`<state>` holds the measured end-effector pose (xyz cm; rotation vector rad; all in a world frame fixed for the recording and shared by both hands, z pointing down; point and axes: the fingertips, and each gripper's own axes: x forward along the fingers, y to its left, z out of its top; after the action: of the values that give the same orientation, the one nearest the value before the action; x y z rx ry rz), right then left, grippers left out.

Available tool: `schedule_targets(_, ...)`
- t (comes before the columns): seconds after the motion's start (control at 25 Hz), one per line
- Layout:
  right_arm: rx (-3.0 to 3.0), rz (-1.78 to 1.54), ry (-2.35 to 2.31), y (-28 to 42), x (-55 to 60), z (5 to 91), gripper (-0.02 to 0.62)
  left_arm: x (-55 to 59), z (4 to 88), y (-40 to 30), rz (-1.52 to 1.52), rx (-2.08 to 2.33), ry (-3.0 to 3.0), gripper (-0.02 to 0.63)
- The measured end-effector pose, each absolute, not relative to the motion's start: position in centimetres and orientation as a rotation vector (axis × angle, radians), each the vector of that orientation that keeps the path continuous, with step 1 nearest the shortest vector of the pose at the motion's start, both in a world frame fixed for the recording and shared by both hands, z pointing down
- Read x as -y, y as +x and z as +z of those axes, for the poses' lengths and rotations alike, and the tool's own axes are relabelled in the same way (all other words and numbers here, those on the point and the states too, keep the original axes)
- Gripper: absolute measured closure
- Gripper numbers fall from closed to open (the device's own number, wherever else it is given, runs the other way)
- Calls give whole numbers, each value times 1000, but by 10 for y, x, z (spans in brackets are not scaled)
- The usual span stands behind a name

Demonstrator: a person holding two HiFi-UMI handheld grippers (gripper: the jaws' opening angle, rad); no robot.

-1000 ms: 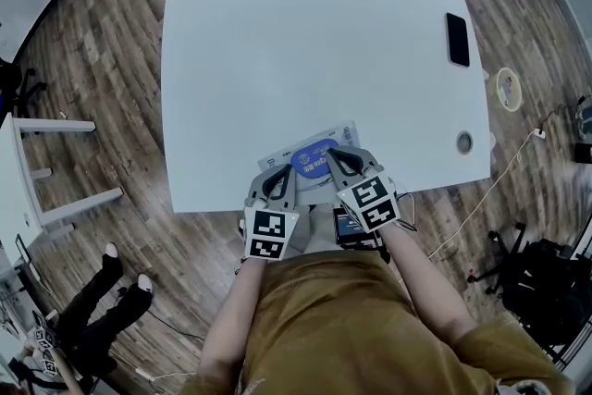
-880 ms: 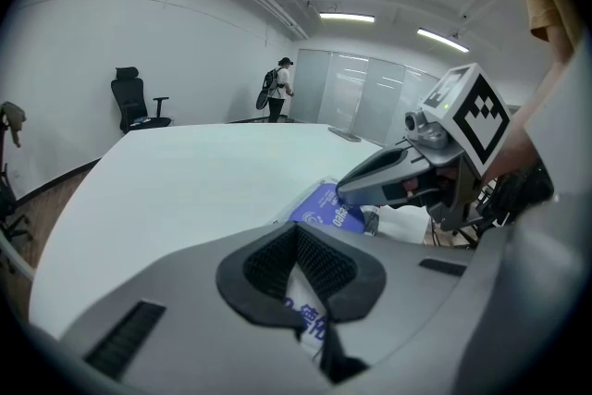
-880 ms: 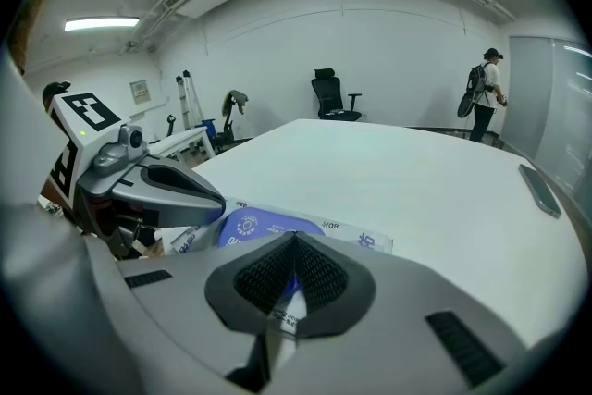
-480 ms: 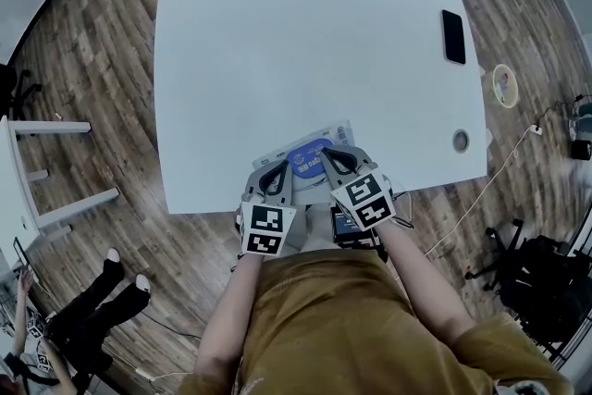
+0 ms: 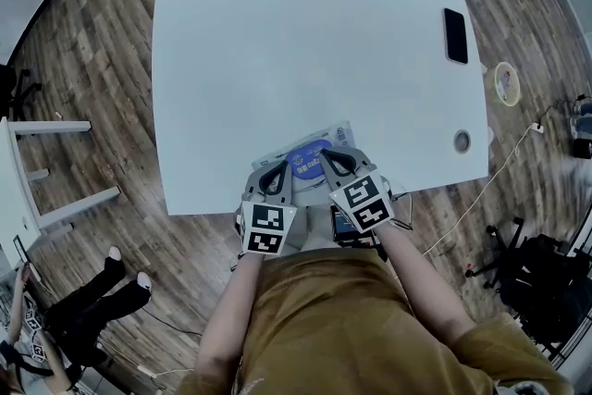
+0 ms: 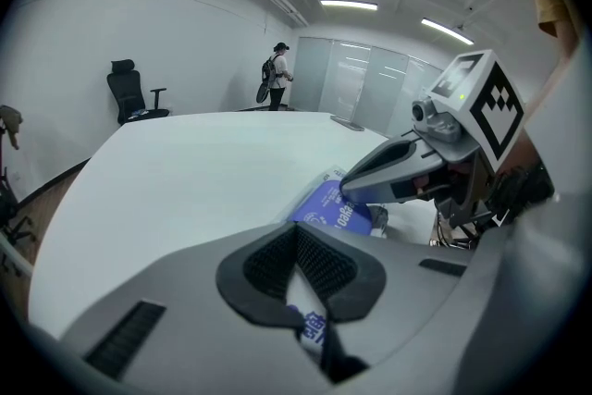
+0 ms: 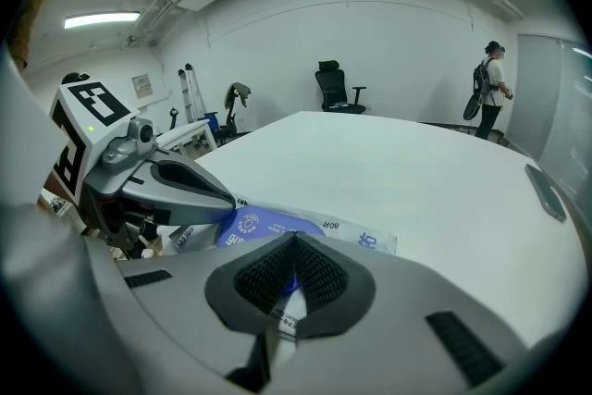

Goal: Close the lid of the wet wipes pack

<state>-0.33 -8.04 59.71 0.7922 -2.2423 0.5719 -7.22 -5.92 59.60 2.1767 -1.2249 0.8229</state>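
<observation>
We pinch the soft-looking wet wipes pack [image 7: 361, 240] in left gripper [image 6: 298, 240] and right gripper [image 7: 294, 243] fingers; the stiffer lid [image 7: 252, 225] is likely where to press.

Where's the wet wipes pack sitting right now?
In the head view, the blue-and-white wet wipes pack lies at the near edge of the white table, about centre, with the left gripper and right gripper over its near end.
</observation>
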Motion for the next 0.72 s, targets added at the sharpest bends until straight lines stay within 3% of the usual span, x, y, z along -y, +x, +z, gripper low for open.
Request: schedule_targets(0.72,2256,567,799,-3,81,594,588,59,595,-71,828,1225,2173,601)
